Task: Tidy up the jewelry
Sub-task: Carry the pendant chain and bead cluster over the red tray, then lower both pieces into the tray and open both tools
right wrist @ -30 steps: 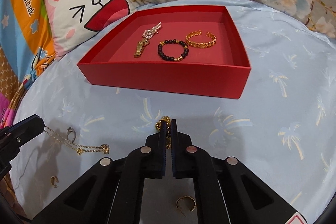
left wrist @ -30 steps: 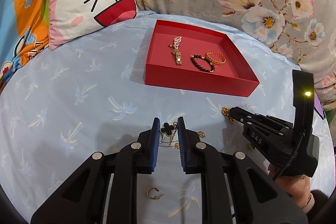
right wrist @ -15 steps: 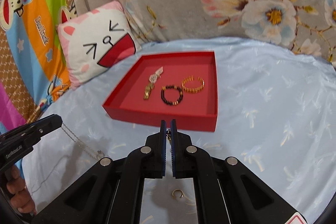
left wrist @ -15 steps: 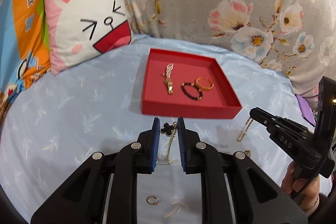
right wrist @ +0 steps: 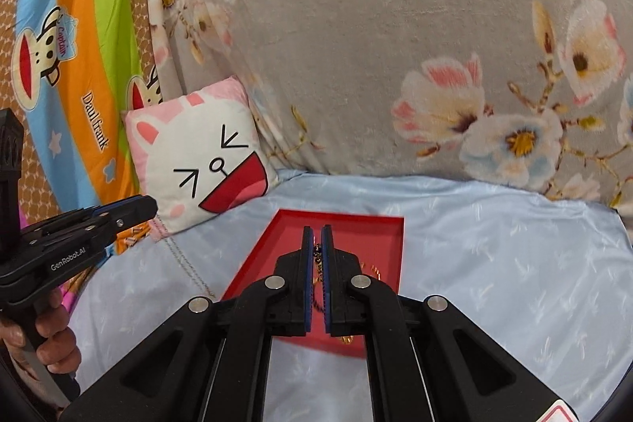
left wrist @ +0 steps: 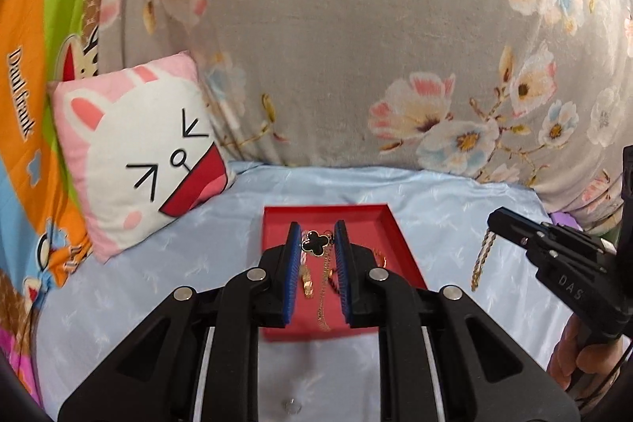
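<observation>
Blue bedsheet (left wrist: 455,208) at lower frame; both chains have risen off it. My left gripper (left wrist: 317,244) clamps the clover necklace (left wrist: 314,242), my right gripper (right wrist: 317,248) the gold chain (left wrist: 480,260), above the centred red tray (left wrist: 273,220); depositing comes next.

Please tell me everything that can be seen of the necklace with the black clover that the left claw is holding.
The clover necklace has a glossy black four-leaf pendant with a thin gold-coloured rim, on a fine gold-coloured chain. The pendant is pinched between the blue pads of the left claw, facing the camera. The chain hangs down between the fingers, slack and slightly curved. It is lifted, seen over the red tray; whether its lower end touches the tray cannot be told.
</observation>
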{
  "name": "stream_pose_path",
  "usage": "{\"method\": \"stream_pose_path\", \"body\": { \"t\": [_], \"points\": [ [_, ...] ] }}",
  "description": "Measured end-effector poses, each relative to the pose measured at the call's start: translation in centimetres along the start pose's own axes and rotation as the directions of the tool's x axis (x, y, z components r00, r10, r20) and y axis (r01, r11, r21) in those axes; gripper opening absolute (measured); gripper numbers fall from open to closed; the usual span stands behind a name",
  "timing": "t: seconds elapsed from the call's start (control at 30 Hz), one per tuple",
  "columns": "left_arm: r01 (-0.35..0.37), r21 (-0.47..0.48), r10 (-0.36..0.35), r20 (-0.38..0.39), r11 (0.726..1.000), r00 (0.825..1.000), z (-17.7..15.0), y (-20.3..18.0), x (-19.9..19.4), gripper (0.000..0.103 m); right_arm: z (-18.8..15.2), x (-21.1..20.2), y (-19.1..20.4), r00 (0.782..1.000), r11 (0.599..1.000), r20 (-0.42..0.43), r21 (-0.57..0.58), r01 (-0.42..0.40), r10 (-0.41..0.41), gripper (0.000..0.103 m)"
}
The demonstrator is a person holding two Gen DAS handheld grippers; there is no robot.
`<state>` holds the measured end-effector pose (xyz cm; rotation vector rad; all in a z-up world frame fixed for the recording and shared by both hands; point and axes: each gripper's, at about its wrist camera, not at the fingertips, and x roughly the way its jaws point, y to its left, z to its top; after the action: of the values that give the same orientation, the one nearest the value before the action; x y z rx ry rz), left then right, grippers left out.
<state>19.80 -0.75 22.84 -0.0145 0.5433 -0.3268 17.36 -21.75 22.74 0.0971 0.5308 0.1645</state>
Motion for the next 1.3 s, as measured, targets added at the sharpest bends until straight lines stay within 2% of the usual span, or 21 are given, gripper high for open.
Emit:
{"method": "stream_pose_path", "body": {
  "t": [0.13, 0.23, 0.5, 0.8, 0.9, 0.97, 1.0, 1.03, 1.13, 1.3],
  "points": [
    [0.046, -0.017, -0.046, -0.017, 0.999, 0.999, 1.9, -0.1, 3.7, 0.016, 1.3, 3.0, -1.3, 1.0, 0.999, -0.021, 0.038, -0.019, 0.02, 0.003],
    [0.048, -0.016, -0.049, -0.037, 0.999, 0.998, 2.3, -0.4, 6.9, 0.016, 1.2, 6.1, -2.5, 0.997, 0.997, -0.064, 0.077, -0.031, 0.036, 0.003],
    [0.032, -0.024, -0.035, -0.121, 0.999, 0.992, 1.4, -0.8, 16.0, 0.016, -2.9, 13.7, -4.7, 0.98, 0.989, -0.189, 0.143, -0.032, 0.059, 0.003],
    [-0.009, -0.009, 0.008, -0.169, 1.0, 0.986, 0.4, -1.1, 22.6, 0.017, -6.2, 17.1, -6.5, 0.97, 0.985, -0.235, 0.172, -0.024, 0.065, 0.004],
    [-0.023, -0.033, 0.016, -0.179, 0.999, 0.984, 0.1, -0.6, 23.4, 0.017, -6.4, 17.2, -6.9, 0.974, 0.984, -0.217, 0.178, -0.019, 0.058, 0.009],
    [-0.037, -0.052, 0.028, -0.174, 0.998, 0.984, 0.0, -0.2, 23.4, 0.029, -6.3, 16.7, -7.1, 0.979, 0.984, -0.198, 0.176, -0.009, 0.044, 0.021],
    [-0.045, -0.066, 0.033, -0.172, 0.997, 0.985, 0.0, 0.1, 23.2, 0.04, -6.2, 16.4, -7.2, 0.982, 0.984, -0.185, 0.177, -0.009, 0.042, 0.024],
    [-0.049, -0.077, 0.036, -0.163, 0.996, 0.986, 0.1, 0.3, 22.9, 0.047, -6.1, 16.1, -7.2, 0.984, 0.984, -0.176, 0.178, -0.008, 0.039, 0.027],
    [-0.061, -0.084, 0.05, -0.129, 0.995, 0.99, 0.2, 0.7, 21.1, 0.054, -5.7, 14.7, -7.3, 0.988, 0.984, -0.148, 0.181, -0.006, 0.033, 0.028],
    [-0.057, -0.081, 0.049, -0.096, 0.995, 0.994, -0.3, 1.1, 16.8, 0.056, -6.1, 11.1, -6.8, 0.994, 0.986, -0.112, 0.165, 0.001, 0.018, 0.031]
  ]
}}
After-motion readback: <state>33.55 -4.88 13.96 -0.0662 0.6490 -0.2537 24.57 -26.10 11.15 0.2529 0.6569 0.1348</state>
